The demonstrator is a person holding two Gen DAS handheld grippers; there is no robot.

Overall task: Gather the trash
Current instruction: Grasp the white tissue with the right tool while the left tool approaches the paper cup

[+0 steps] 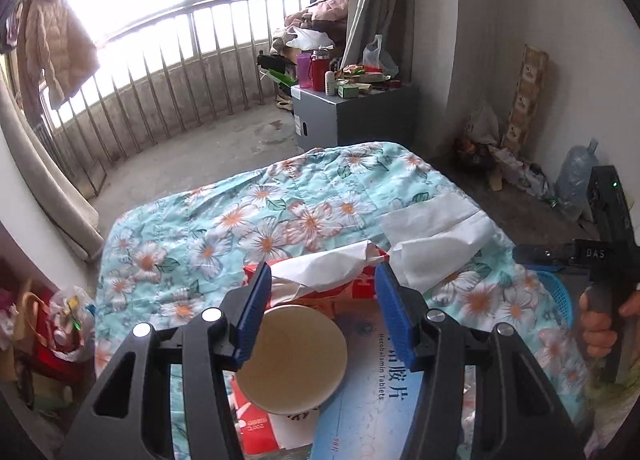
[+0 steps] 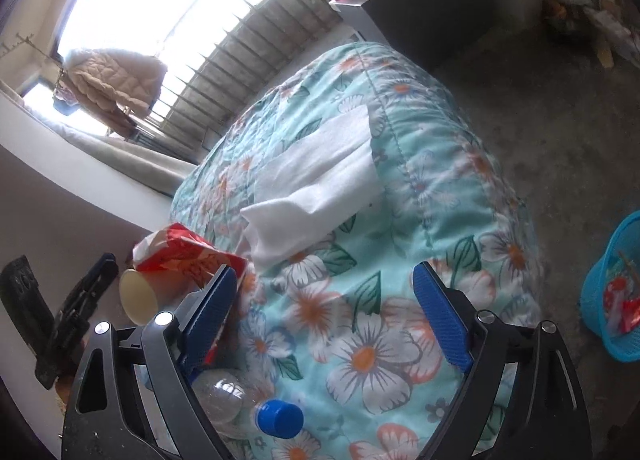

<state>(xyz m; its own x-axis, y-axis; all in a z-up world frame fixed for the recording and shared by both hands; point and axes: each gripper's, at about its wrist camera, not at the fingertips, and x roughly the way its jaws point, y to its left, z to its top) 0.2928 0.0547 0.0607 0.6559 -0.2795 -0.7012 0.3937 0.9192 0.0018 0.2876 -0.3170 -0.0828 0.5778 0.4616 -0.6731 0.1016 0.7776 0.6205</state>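
Thin paper was the danger: the paper cup (image 1: pixel 294 356) stood open-mouthed on the flowered quilt (image 1: pixel 224 220), between the left claw (image 1: pixel 320 316) pads, which stood apart and perhaps grazed its rim. A hard squeeze could crush or tip it. The right claw (image 2: pixel 324 316) gaped empty above the quilt, the blue basket (image 2: pixel 612 300) well aside on the floor.

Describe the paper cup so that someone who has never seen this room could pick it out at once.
Start at the floral quilt spread over the low surface. At its near end a red tissue pack lies with white paper poking out. Right in front of that pack is the paper cup, lying tipped so its open mouth shows, between the left tool's blue pads; it is the only round, cream-coloured thing there.
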